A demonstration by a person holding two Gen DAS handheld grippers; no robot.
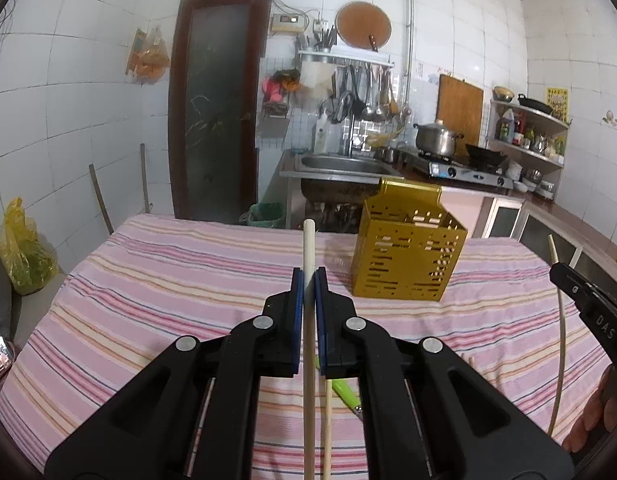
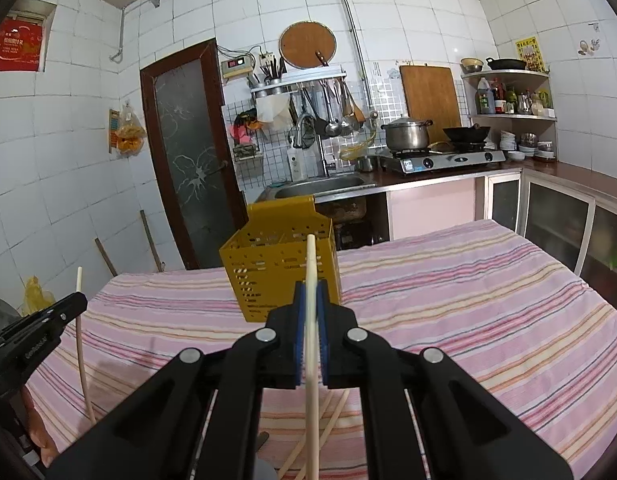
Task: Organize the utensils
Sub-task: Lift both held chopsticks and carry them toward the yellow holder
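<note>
Clamping one pale wooden chopstick [image 1: 308, 252] between the blue pads of the left gripper [image 1: 308, 280], tip pointing up and away, tail trailing back under the jaws. Clamping a second pale wooden chopstick [image 2: 311, 264] the same way in the right gripper [image 2: 311, 296], jaws together on the stick with no gap showing. Holding both sticks in the air above the pink striped cloth covering the worktop [image 1: 148, 280], apart from it.

Facing the yellow perforated metal utensil holder [image 1: 408, 256], standing upright on the cloth ahead; from the left wrist view lying ahead and to the right of the held stick, from the right wrist view sitting directly behind the stick's tip. Showing a few pale stick ends already inside through the holder's slots.

Leaving more thin wooden chopsticks [image 2: 328, 428] and a lime-green plastic handle [image 1: 344, 392] lying on the cloth below the grippers, not yet collected.

Judging the step as carrying the picked-up pair toward the holder. Needing next: bringing each stick above the open top, tilting it nearer upright, lowering the end into a compartment, then parting the jaws. Watching for a tip catching on the rim or on the raised back plate, and for the two grippers crowding each other at the opening.
</note>
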